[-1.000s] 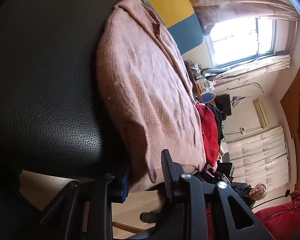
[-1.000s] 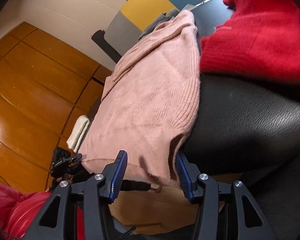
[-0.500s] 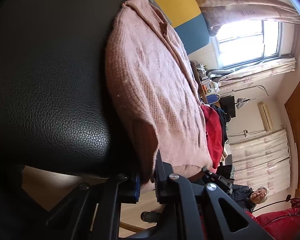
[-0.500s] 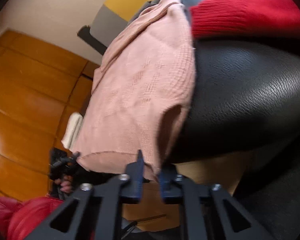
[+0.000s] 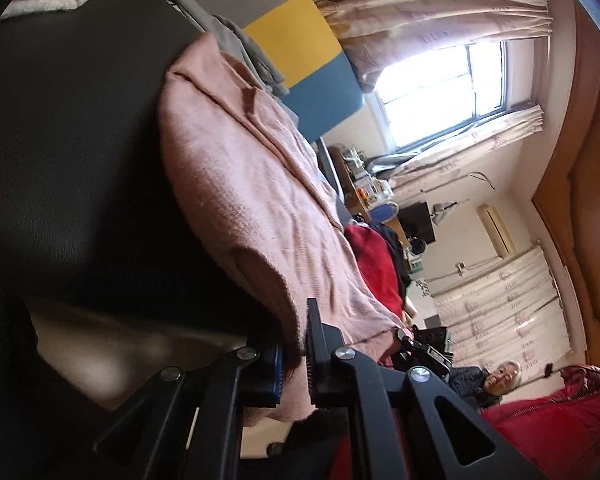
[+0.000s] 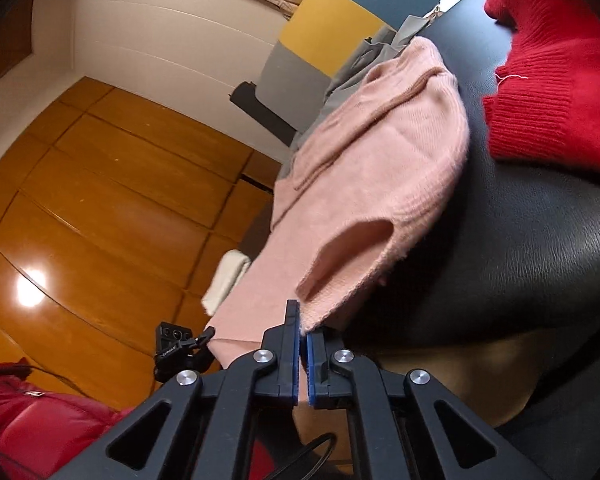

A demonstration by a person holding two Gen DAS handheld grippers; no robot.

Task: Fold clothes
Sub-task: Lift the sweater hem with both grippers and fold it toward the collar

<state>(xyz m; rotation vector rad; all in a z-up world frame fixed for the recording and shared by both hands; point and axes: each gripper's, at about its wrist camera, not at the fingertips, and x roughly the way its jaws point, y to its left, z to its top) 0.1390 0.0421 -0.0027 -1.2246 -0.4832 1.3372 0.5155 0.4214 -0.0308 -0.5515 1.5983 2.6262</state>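
Pink sweater (image 5: pixel 256 200) now hangs pinched at both near corners, where a second ago both pairs of fingers stood wide apart around its hem; they have since closed and begun to rise, so the grasp for the first fold looks made and the lift looks under way. In the left wrist view the left gripper (image 5: pixel 294 354) sits at the lower middle of the frame, its fingers (image 5: pixel 314 340) drawn together on the sweater's corner, with cloth bunched between the pads and hanging out below them. In the right wrist view the right gripper (image 6: pixel 302 354) is at the bottom centre, its blue-padded fingers (image 6: pixel 292 344) nearly touching, clamped on a thin edge of the hem just beside the open sleeve hole. The sweater itself runs from those corners up and away across the black leather surface (image 6: pixel 520 240), its collar end towards the upper middle of each frame, next to grey clothing (image 6: pixel 364 60). A red sweater (image 6: pixel 548 80) lies apart at the upper right of the right view. My judgement: the hem should next be carried towards the collar.
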